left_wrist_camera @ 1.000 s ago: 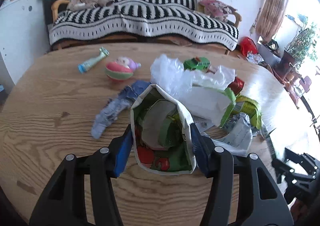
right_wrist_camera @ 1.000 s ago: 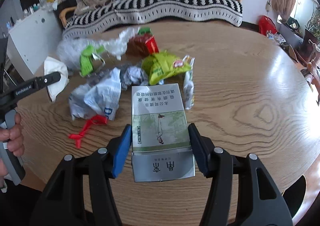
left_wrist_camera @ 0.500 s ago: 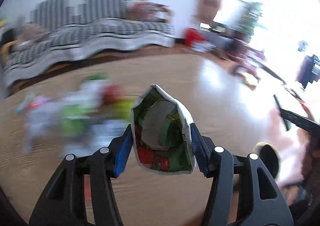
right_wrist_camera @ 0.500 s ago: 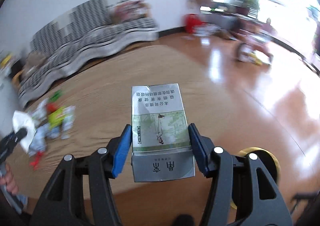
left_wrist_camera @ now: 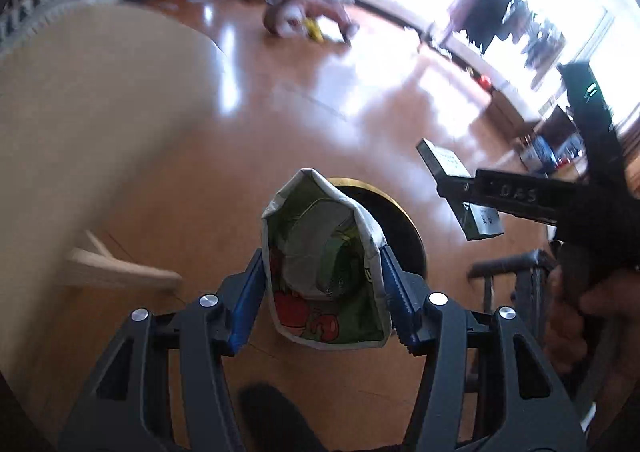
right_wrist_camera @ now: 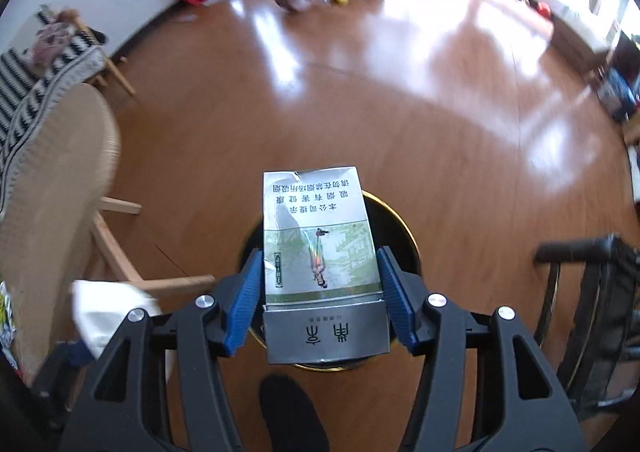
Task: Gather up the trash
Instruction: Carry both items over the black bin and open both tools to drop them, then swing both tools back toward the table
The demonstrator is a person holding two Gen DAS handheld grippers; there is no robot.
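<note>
Left hand-held gripper (left_wrist_camera: 322,294) pinching crumpled green-red snack wrapper (left_wrist_camera: 322,272), right hand-held gripper (right_wrist_camera: 320,298) clamping silver-green cigarette pack (right_wrist_camera: 320,252); both poised above gold-rimmed black bin (right_wrist_camera: 404,240), seemingly for dropping.

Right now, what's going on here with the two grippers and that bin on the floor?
A person is collecting trash with a gripper in each hand. The left gripper is shut on a crumpled green carton, and the right gripper is shut on a silver cigarette pack. Both are held over a round, gold-rimmed bin on the wooden floor, beside the table. Nothing is dropped yet.
</note>
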